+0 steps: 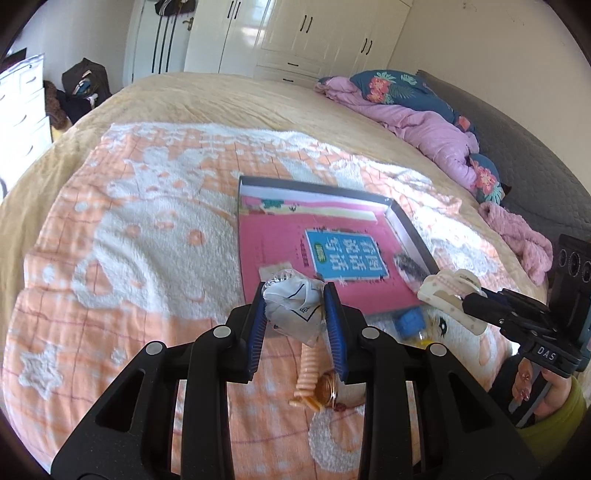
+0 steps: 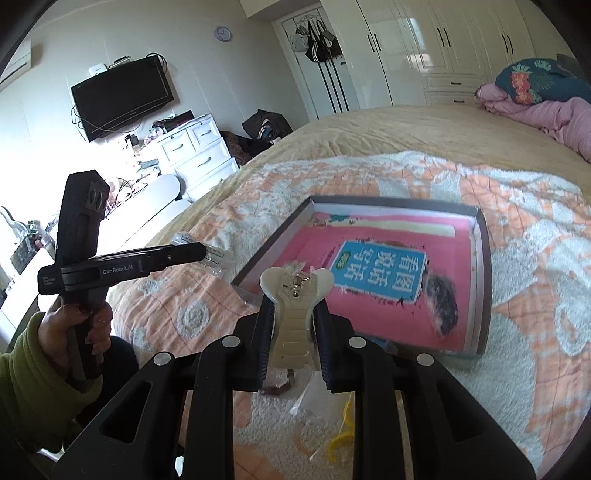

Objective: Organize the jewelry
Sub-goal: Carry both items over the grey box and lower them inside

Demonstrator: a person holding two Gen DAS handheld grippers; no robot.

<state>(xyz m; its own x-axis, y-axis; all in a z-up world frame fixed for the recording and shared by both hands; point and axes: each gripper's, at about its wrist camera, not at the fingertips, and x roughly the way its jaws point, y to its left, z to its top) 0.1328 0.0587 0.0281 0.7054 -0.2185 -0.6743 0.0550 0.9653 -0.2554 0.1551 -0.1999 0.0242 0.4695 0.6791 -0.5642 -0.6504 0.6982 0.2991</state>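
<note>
The left gripper (image 1: 295, 314) squeezes a small plastic bag (image 1: 295, 306). The right gripper (image 2: 293, 332) pinches a cream hair clip (image 2: 295, 310). The box (image 2: 480, 280), mid-frame, looks nearly empty; more bits lie on the blanket (image 1: 129, 240), so I think lots is left.

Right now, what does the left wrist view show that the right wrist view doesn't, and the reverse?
Left wrist only: a coiled peach hair tie and gold ring on the blanket below the left gripper, whose jaws pinch a crumpled clear plastic bag.

Right wrist only: wall TV, white dresser, wall clock, a yellow hair tie.

Both: the cream claw hair clip clamped in the right gripper, and the tray holding a pink book.
</note>
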